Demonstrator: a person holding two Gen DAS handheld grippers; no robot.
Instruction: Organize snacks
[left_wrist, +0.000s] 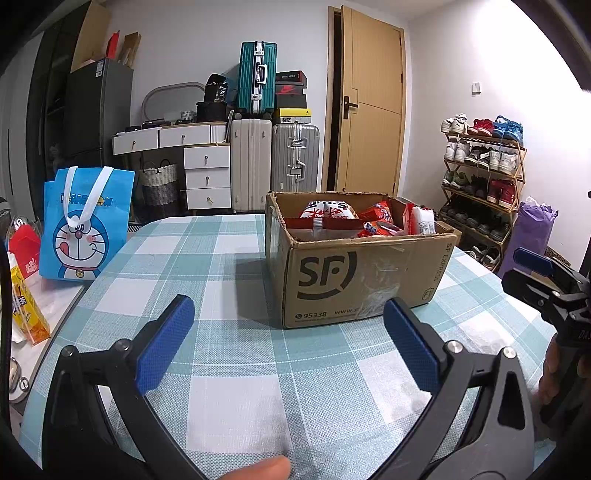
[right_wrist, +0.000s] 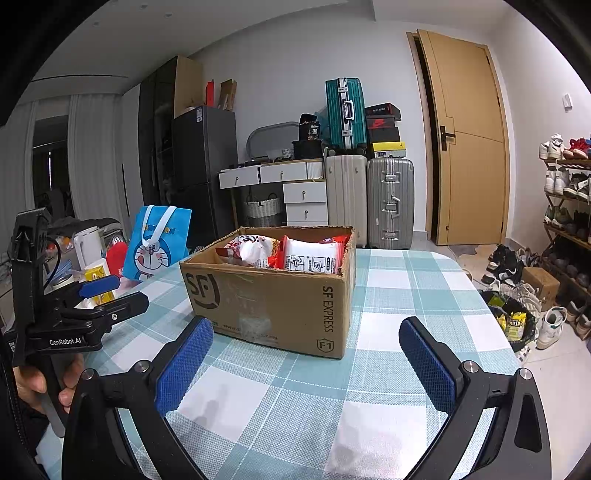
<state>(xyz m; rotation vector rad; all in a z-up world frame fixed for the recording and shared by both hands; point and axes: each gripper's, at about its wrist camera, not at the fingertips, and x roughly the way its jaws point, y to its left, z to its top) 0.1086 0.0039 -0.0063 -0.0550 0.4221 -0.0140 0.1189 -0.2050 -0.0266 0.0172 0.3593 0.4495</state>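
At the far left, off the table's edge, a blue bag (left_wrist: 86, 225) with a cartoon cat stands upright, with a red carton (left_wrist: 25, 251) and a yellow carton (left_wrist: 27, 314) nearer on the same side surface. The left gripper (left_wrist: 288, 314) hangs over the checked tablecloth (left_wrist: 229, 369) with its blue pads spread wide and nothing between them; it is near the box but apart from it. The box (left_wrist: 354, 280), brown cardboard with "SF" printed on its near face, sits on the cloth at mid-table, its top open. Inside it lie the snacks (left_wrist: 354, 219): red and white packets, packed side by side and filling most of the box. The right wrist view shows the same box (right_wrist: 273, 295) from its right corner, with a white packet (right_wrist: 312, 258) leaning against the right wall. The right gripper (right_wrist: 306, 334) is also spread wide and empty, low over the cloth just before that corner. Behind the table stand suitcases (left_wrist: 275, 162) and a closed wooden door (left_wrist: 373, 107); at the far right is a shoe rack (left_wrist: 484, 173).
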